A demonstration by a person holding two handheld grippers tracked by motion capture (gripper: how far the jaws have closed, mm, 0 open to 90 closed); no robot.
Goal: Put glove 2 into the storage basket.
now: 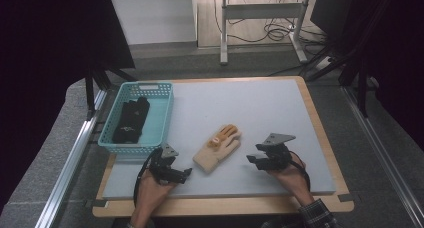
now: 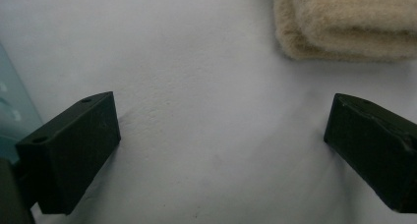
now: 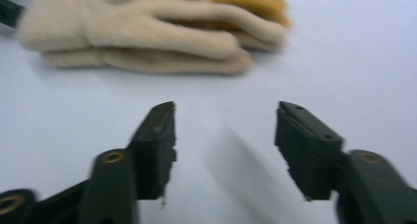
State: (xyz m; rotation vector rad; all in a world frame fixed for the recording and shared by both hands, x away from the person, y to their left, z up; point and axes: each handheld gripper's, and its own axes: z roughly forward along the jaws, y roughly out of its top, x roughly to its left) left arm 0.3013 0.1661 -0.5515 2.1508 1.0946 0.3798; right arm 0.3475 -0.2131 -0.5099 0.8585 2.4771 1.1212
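A pair of cream knit gloves [image 1: 218,149] with orange fingers lies stacked on the grey mat near the front middle. My left gripper [image 1: 186,173] rests low on the mat just left of the gloves' cuff [image 2: 346,22], jaws wide open with bare mat between them. My right gripper [image 1: 251,160] sits to the right of the gloves [image 3: 147,32], pointing at them from a short gap. Its jaws stand open and hold nothing.
A teal basket [image 1: 162,119] at the left of the table holds a pair of black gloves [image 1: 131,119]. The grey mat [image 1: 260,103] covers a wooden board. Metal rails run along both table sides, and cables lie on the floor beyond.
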